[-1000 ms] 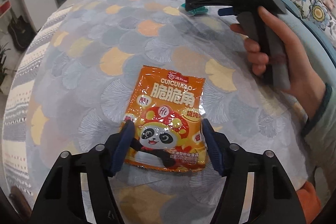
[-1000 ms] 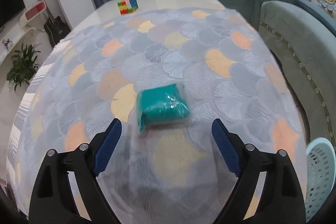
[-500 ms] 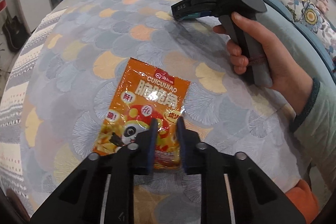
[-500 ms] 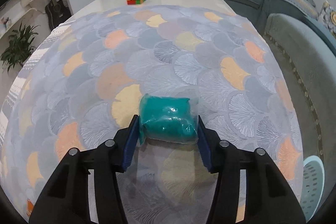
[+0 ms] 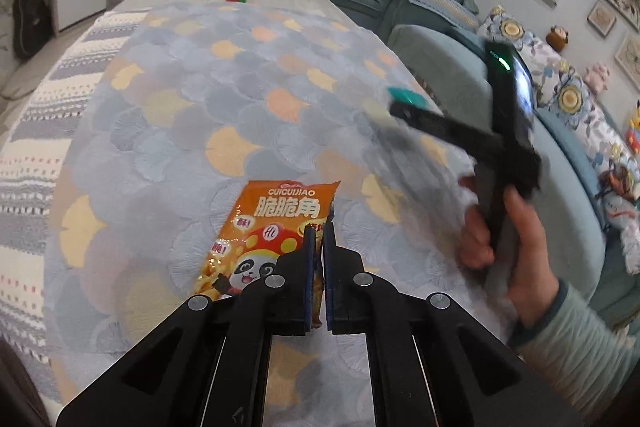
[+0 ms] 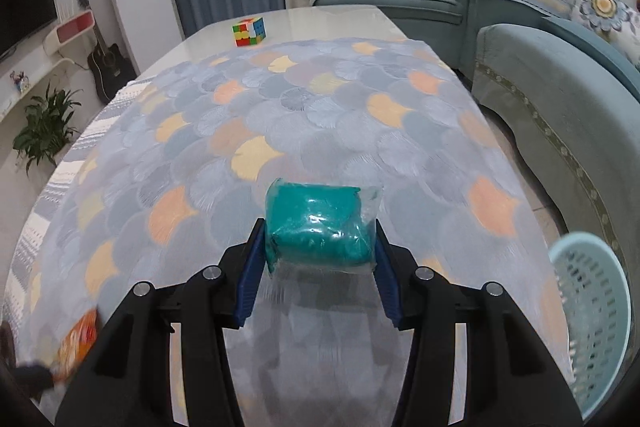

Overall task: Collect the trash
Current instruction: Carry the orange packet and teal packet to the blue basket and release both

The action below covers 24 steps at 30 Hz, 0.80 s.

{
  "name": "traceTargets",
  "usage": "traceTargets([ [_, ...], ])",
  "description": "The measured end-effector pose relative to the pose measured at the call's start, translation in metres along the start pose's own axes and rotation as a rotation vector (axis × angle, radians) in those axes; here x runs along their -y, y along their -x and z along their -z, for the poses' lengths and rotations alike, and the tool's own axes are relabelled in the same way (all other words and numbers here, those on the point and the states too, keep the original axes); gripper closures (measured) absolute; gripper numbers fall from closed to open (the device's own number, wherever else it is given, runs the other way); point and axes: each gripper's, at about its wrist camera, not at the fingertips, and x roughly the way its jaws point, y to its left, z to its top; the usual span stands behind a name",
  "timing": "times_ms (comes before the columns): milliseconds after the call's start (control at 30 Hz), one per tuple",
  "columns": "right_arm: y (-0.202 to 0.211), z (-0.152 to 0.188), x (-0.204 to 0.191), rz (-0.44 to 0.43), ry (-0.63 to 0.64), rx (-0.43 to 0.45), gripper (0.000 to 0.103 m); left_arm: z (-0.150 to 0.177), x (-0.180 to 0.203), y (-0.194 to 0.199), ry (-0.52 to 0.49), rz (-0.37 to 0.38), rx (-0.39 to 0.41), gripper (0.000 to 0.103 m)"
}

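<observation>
An orange snack bag (image 5: 256, 235) with a panda print is pinched at its right edge by my left gripper (image 5: 317, 239), which is shut on it and holds it just above the patterned tablecloth (image 5: 200, 115). My right gripper (image 6: 320, 247) is shut on a teal packet in clear plastic (image 6: 320, 227), lifted off the cloth. The right gripper also shows in the left wrist view (image 5: 404, 107), blurred, with the teal packet (image 5: 402, 94) at its tip. The orange bag shows at the lower left of the right wrist view (image 6: 78, 343).
A light blue perforated basket (image 6: 592, 315) stands on the floor beside the table's right edge. A colour cube (image 6: 249, 31) sits at the table's far end. A teal sofa (image 6: 560, 95) runs along the right side.
My left gripper closed fully on the snack bag and lifted it. My right gripper raised the teal packet off the cloth and swung right.
</observation>
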Motion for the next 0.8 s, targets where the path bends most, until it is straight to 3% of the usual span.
traceTargets([
  [367,0.1,0.046,0.058,0.009,-0.128,0.069,0.057,-0.02,0.033,0.036,0.006,0.167,0.1,0.103],
  [567,0.147,0.044,0.116,0.092,-0.216,0.128,0.057,-0.049,0.093,0.039,-0.099,0.219,0.128,0.103],
  [800,0.171,0.043,0.192,0.205,-0.324,0.124,0.057,-0.086,0.193,0.022,-0.251,0.29,0.141,0.103],
])
